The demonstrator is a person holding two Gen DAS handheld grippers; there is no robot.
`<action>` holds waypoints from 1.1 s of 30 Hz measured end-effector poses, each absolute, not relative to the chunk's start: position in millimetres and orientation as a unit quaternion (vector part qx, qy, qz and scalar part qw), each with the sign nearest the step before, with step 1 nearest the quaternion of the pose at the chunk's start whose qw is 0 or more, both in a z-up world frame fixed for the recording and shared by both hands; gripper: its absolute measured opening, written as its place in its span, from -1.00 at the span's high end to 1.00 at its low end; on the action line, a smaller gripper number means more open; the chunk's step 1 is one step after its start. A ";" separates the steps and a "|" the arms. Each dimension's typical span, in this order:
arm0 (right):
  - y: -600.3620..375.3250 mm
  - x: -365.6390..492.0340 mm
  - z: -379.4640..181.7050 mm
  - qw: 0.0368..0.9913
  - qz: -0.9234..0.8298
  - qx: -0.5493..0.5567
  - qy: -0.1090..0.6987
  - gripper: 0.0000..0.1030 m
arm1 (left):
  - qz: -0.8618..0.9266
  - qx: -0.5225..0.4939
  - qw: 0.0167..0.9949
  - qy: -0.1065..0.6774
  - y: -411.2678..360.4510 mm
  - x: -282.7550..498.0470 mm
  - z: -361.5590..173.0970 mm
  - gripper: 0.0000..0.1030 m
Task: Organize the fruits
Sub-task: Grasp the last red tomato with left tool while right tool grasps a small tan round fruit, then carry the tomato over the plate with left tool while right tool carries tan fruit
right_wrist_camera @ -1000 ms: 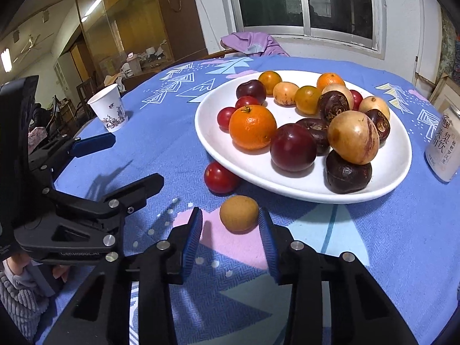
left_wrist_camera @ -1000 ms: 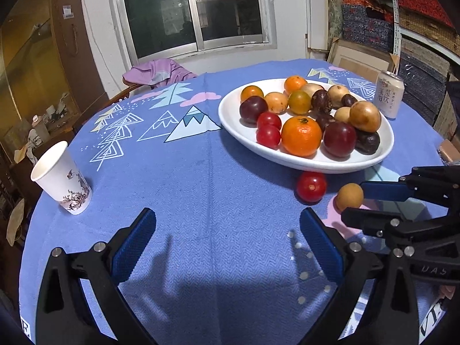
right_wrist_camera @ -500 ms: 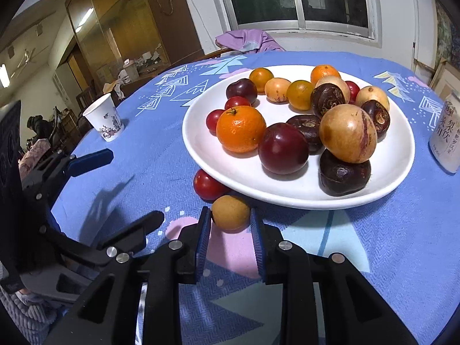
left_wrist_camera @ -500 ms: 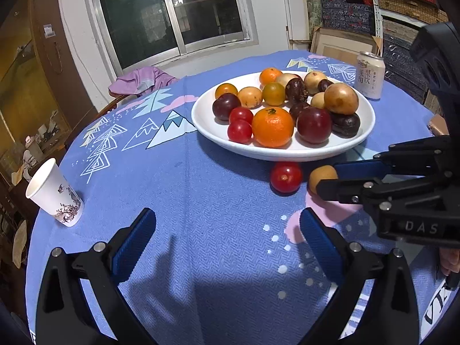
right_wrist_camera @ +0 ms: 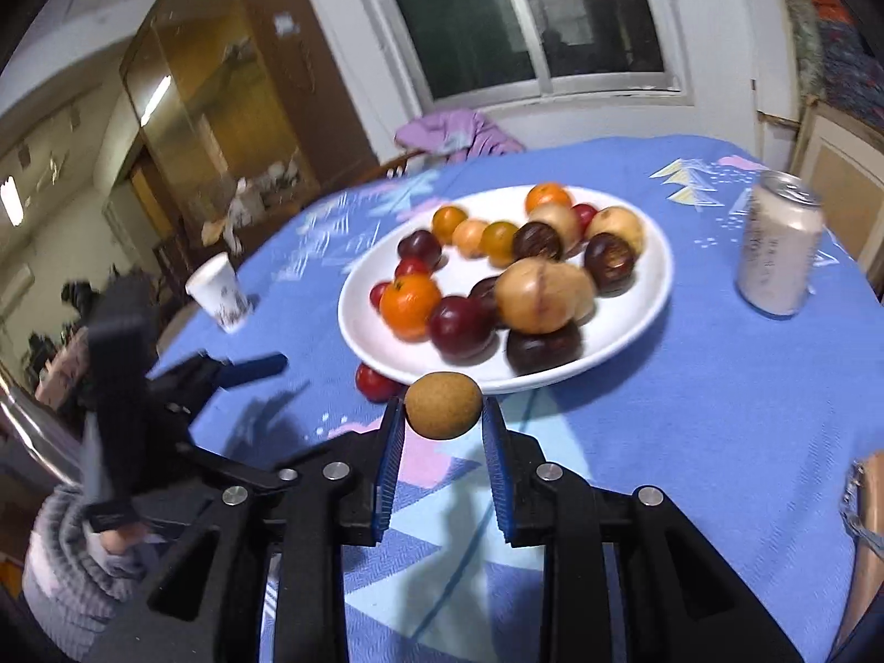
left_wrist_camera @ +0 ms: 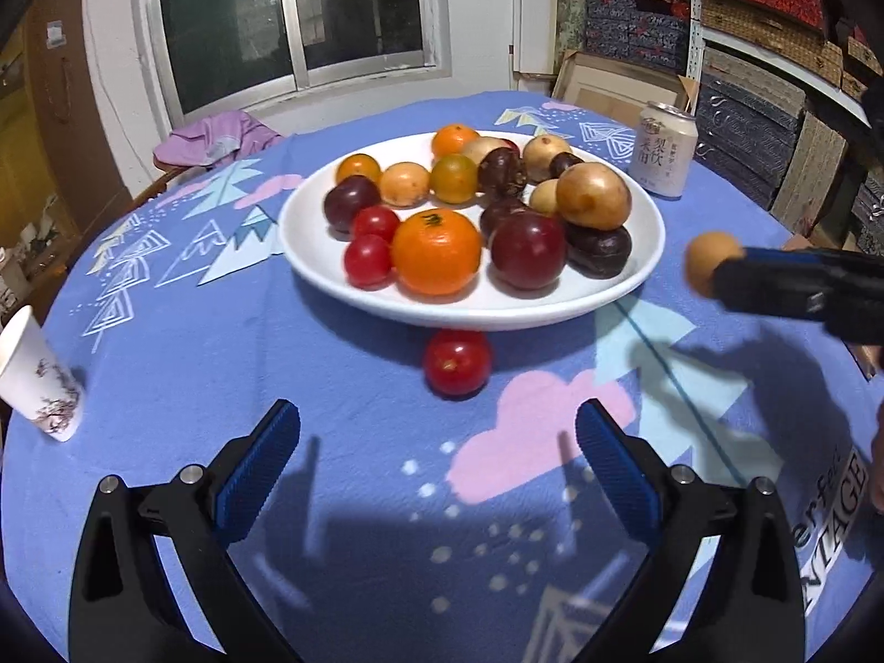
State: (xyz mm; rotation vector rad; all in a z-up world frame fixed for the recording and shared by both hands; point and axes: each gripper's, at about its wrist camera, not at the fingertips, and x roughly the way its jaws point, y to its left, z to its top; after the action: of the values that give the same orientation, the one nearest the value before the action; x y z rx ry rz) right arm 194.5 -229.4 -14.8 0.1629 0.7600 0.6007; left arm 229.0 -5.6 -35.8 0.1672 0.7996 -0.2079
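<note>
My right tongs (right_wrist_camera: 442, 422) clamped on one tan fruit (right_wrist_camera: 442, 406), left tongs (left_wrist_camera: 436, 436) wide and empty, one red tomato (left_wrist_camera: 457, 362) on tabletop (left_wrist_camera: 221, 359) at their twelve o'clock, one plate (left_wrist_camera: 635, 276), one can (left_wrist_camera: 666, 150), one cup (left_wrist_camera: 33, 381).

Paper cup (left_wrist_camera: 34, 381): cut by frame edge at 9 o'clock.
Red tomato (right_wrist_camera: 378, 382): half hidden behind plate rim (right_wrist_camera: 657, 298).
Can (right_wrist_camera: 779, 246): lettering blurred, unreadable.
Plate fruits: motion-blurred, right wrist view.

Your left tool (left_wrist_camera: 436, 458) is gaping over the desk (left_wrist_camera: 221, 364) near a red tomato (left_wrist_camera: 457, 362); your right tool (left_wrist_camera: 718, 282) is gripping a tan fruit (left_wrist_camera: 704, 259).
</note>
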 end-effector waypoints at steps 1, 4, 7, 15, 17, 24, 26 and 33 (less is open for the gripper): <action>-232.8 194.0 -14.3 0.881 0.290 0.084 0.364 0.43 | -0.102 0.081 0.912 0.390 -8.8 232.0 -36.5 -0.89; -235.8 194.2 -12.8 0.877 0.297 0.092 0.366 0.43 | -0.107 0.080 0.908 0.397 -15.1 240.4 -38.5 -0.40; -237.1 193.6 -9.6 0.875 0.304 0.095 0.363 0.43 | -0.112 0.070 0.898 0.420 -16.9 252.1 -45.1 -0.18; -237.2 191.2 -6.1 0.874 0.312 0.100 0.360 0.43 | -0.123 0.037 0.895 0.427 -16.7 268.9 -46.1 -0.10; -237.0 190.3 -5.6 0.873 0.313 0.101 0.359 0.43 | -0.129 0.035 0.894 0.428 -17.8 270.6 -46.5 0.05; -235.7 189.7 -7.3 0.872 0.311 0.100 0.365 0.43 | -0.120 0.030 0.896 0.427 -15.1 274.0 -46.5 0.42; -236.5 190.9 -8.0 0.872 0.310 0.101 0.365 0.43 | -0.125 0.013 0.895 0.428 -9.6 275.1 -46.4 0.44; -240.4 192.0 -8.6 0.871 0.310 0.109 0.366 0.43 | -0.128 0.002 0.895 0.427 -2.7 270.9 -46.7 0.47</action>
State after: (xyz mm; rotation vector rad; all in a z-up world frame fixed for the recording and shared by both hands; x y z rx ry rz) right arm 192.0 -240.4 -8.6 0.2276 0.7647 0.6480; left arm 270.9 -2.7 -46.7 0.0032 0.8854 -0.2661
